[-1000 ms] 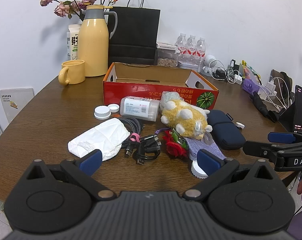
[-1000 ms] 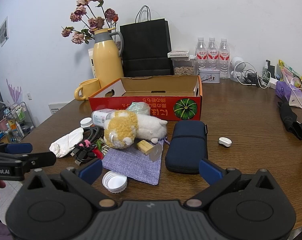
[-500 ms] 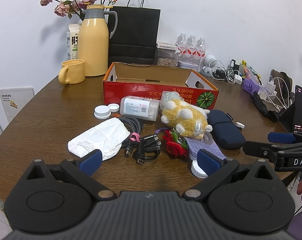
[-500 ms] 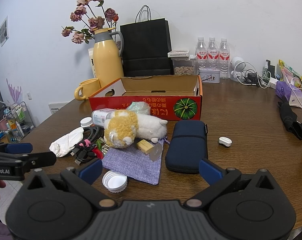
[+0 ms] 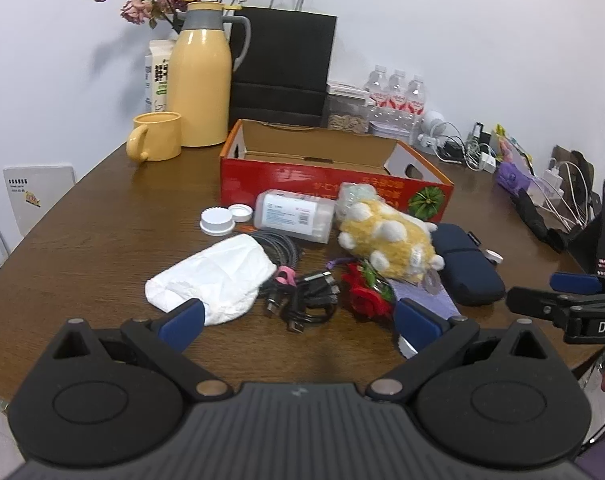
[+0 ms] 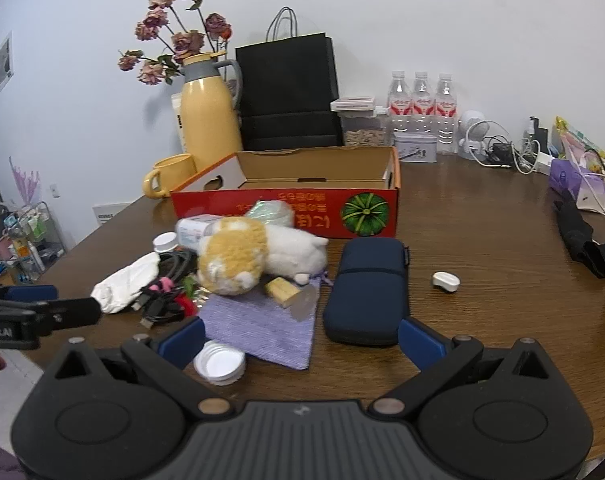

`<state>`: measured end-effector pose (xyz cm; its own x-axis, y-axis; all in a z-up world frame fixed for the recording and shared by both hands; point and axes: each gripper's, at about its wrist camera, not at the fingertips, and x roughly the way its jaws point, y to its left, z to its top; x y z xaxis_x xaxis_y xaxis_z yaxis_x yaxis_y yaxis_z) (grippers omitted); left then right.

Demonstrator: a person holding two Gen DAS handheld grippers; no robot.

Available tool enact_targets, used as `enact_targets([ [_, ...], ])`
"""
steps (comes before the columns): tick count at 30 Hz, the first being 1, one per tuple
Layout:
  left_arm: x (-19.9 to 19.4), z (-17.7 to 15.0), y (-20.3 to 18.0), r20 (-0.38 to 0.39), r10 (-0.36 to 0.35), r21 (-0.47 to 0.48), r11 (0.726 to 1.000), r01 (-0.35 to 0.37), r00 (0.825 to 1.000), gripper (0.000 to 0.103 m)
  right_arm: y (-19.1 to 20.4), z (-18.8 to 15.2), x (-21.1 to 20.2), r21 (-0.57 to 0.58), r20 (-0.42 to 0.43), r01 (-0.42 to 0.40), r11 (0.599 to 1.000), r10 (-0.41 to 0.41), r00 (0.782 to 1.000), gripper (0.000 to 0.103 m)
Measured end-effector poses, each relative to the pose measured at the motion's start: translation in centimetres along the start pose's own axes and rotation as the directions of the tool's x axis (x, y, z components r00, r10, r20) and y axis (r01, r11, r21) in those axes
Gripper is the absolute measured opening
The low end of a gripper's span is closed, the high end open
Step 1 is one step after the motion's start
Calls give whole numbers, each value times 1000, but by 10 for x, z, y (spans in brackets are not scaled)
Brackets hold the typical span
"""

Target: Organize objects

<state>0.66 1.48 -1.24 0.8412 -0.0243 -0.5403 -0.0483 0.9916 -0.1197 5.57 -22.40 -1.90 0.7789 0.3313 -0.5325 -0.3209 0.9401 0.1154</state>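
A pile of loose things lay on the wooden table point(image 5: 82, 240) just in front of the open red box point(image 5: 334, 188): a plush toy point(image 5: 386, 236) resting on a purple pouch point(image 6: 262, 324), a white bottle point(image 5: 292, 216) on its side, a tangle of cables point(image 5: 302, 292), a crumpled white bag point(image 5: 214, 276), a red rose point(image 5: 366, 296) and a navy case point(image 6: 368, 288) beside the toy. The left gripper point(image 5: 298, 322) and the right gripper point(image 6: 302, 338) hovered at the near edge, jaws spread wide and holding nothing.
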Motion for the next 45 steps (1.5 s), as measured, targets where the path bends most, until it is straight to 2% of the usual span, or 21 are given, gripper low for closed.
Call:
enact_targets([
  [11, 23, 14, 28, 4, 103, -80, 992, -102, 995, 103, -46, 4, 31, -17, 3, 106, 994, -106, 994, 103],
  [20, 42, 23, 45, -12, 190, -121, 974, -190, 982, 103, -101, 14, 59, -64, 8, 141, 988, -140, 990, 102],
  [23, 45, 24, 48, -13, 209, -130, 969, -209, 978, 103, -119, 18, 73, -72, -11, 135, 988, -136, 991, 93],
  [25, 47, 25, 49, -17, 220, -134, 966, -220, 975, 103, -127, 21, 82, -82, -24, 120, 989, -122, 992, 81],
  [26, 48, 26, 49, -20, 226, -136, 965, -226, 974, 103, -130, 23, 86, -85, -31, 110, 990, -113, 993, 78],
  [32, 53, 26, 49, -46, 238, -134, 961, -242, 970, 103, -131, 27, 112, -126, -68, 35, 991, -44, 997, 58],
  [36, 55, 24, 49, -62, 231, -118, 964, -237, 971, 103, -131, 26, 122, -118, -74, -12, 993, 3, 997, 28],
  [41, 62, 24, 50, -76, 227, -99, 967, -234, 971, 103, -127, 25, 121, -127, -74, -25, 992, 16, 997, 26],
  [45, 71, 23, 53, -97, 208, -96, 971, -217, 973, 103, -126, 24, 120, -134, -69, -1, 991, -8, 998, 26],
])
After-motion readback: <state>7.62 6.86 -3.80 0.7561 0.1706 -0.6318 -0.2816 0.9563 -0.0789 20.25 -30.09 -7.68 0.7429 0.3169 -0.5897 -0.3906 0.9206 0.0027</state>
